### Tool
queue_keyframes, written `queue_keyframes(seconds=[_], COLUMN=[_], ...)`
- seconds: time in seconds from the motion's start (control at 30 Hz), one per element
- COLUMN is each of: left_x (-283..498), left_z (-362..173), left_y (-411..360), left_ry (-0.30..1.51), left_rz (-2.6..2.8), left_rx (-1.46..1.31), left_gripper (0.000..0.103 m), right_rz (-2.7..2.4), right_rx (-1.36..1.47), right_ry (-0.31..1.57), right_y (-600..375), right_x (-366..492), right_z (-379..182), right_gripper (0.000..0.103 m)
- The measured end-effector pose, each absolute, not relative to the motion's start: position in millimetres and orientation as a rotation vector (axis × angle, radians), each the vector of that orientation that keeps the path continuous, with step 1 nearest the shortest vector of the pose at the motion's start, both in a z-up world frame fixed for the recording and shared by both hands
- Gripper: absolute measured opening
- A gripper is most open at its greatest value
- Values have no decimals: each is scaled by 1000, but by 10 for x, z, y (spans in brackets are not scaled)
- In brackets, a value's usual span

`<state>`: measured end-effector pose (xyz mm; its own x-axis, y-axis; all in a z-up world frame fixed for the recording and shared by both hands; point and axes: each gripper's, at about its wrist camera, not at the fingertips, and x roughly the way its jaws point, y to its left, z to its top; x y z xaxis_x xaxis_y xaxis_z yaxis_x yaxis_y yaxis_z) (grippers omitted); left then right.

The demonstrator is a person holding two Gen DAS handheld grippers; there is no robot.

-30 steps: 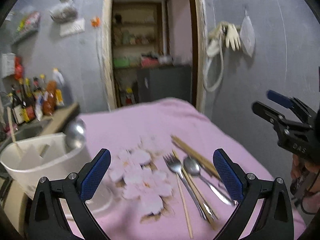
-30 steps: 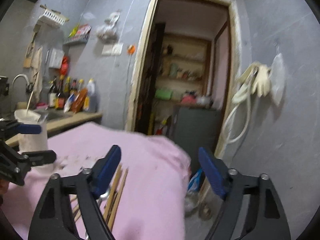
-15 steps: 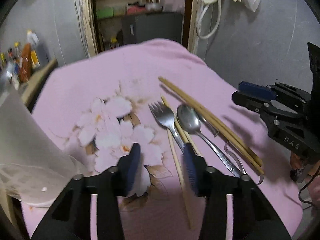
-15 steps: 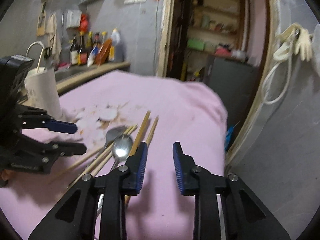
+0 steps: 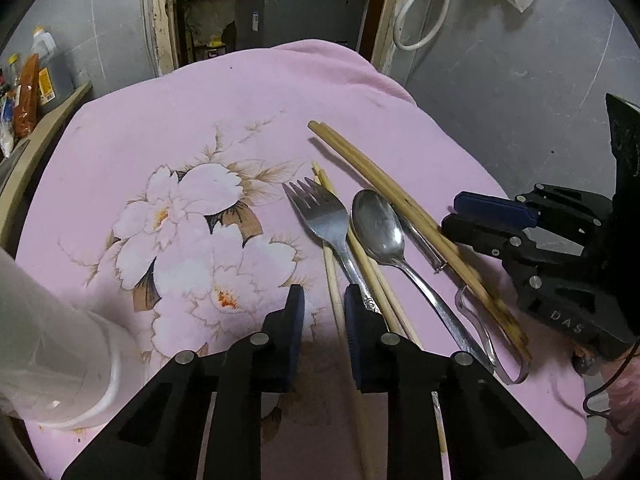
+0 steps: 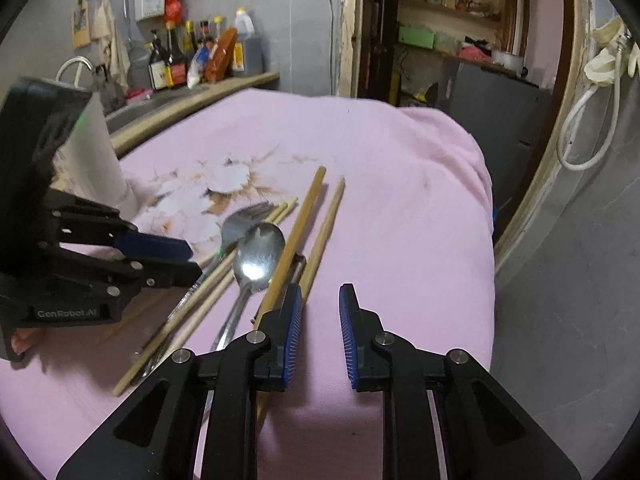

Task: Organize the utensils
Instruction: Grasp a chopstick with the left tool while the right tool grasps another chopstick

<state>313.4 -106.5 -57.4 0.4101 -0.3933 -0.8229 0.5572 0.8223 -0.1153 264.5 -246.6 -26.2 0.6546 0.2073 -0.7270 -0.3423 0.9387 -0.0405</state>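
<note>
A steel fork (image 5: 324, 216), a steel spoon (image 5: 378, 228), several wooden chopsticks (image 5: 384, 188) and a thin metal tool (image 5: 476, 312) lie together on the pink flowered cloth (image 5: 200, 128). My left gripper (image 5: 324, 300) hangs low over the fork's handle and one pale chopstick, its jaws narrowly apart and empty. My right gripper (image 6: 318, 300) hovers just right of the dark chopsticks (image 6: 316, 224), jaws narrowly apart and empty. The spoon (image 6: 258, 256) and fork (image 6: 240, 220) also show in the right wrist view.
A white utensil holder (image 5: 48, 328) stands at the cloth's left edge, also in the right wrist view (image 6: 100, 152). Bottles (image 6: 200, 60) line a counter behind. An open doorway (image 5: 272, 8) and a grey wall lie beyond the table's far and right edges.
Both grippers have narrowed from wide open to a small gap and dropped toward the utensils. The left one moved right, away from the holder, to the fork's handle.
</note>
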Motion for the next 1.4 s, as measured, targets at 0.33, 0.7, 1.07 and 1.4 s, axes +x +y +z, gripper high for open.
queue_keyframes(seconds=[0.33, 0.7, 1.07, 1.4], left_x=[3232, 3362, 3114, 2641], left_z=[-598, -568, -516, -219], left_y=[-1135, -1245, -930, -684], left_ry=[1006, 1072, 1023, 778], left_rz=[-592, -583, -522, -494], left_rx=[182, 234, 77, 8], left_gripper=[9, 6, 2, 2], right_rz=[325, 322, 289, 242], right_rx=[-208, -179, 51, 13], right_ry=[860, 993, 978, 556], right_y=[-2354, -2295, -2475, -2330], right_x=[2826, 3130, 2978, 2221], right_z=[-294, -320, -233, 140], right_gripper=[16, 16, 5, 5])
